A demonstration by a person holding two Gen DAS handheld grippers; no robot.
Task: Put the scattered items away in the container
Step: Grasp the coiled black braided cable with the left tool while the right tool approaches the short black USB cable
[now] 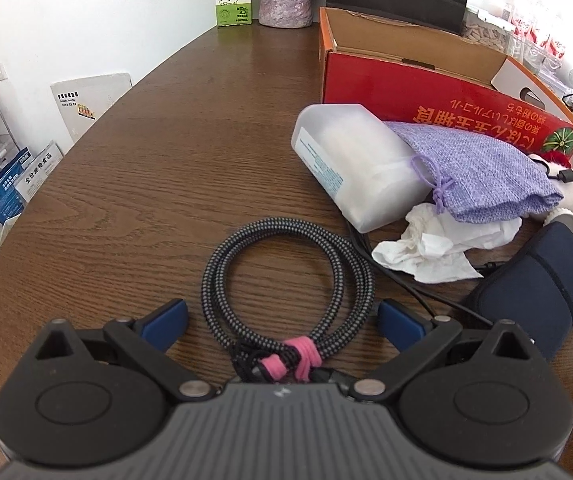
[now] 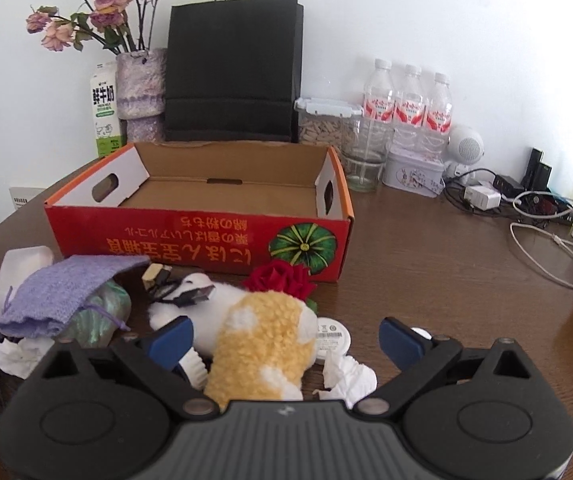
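Note:
An open red cardboard box (image 2: 190,240) (image 1: 426,88) stands on the brown table, nothing inside it. In front of it lie a purple knit pouch (image 1: 482,172) (image 2: 62,292), a white plastic case (image 1: 350,160), crumpled tissue (image 1: 434,248) (image 2: 350,376), a navy pouch (image 1: 538,292), a yellow-and-white plush toy (image 2: 262,344), a red fabric rose (image 2: 282,278) and a round white tin (image 2: 332,338). A coiled braided cable (image 1: 286,280) with a pink tie lies between the fingers of my open left gripper (image 1: 284,322). My open right gripper (image 2: 286,340) straddles the plush toy.
At the back stand a milk carton (image 2: 104,120), a vase of dried roses (image 2: 142,92), a black paper bag (image 2: 232,68), three water bottles (image 2: 408,108), a glass (image 2: 364,164) and a tin (image 2: 414,174). Chargers and white cables (image 2: 542,232) lie at the right.

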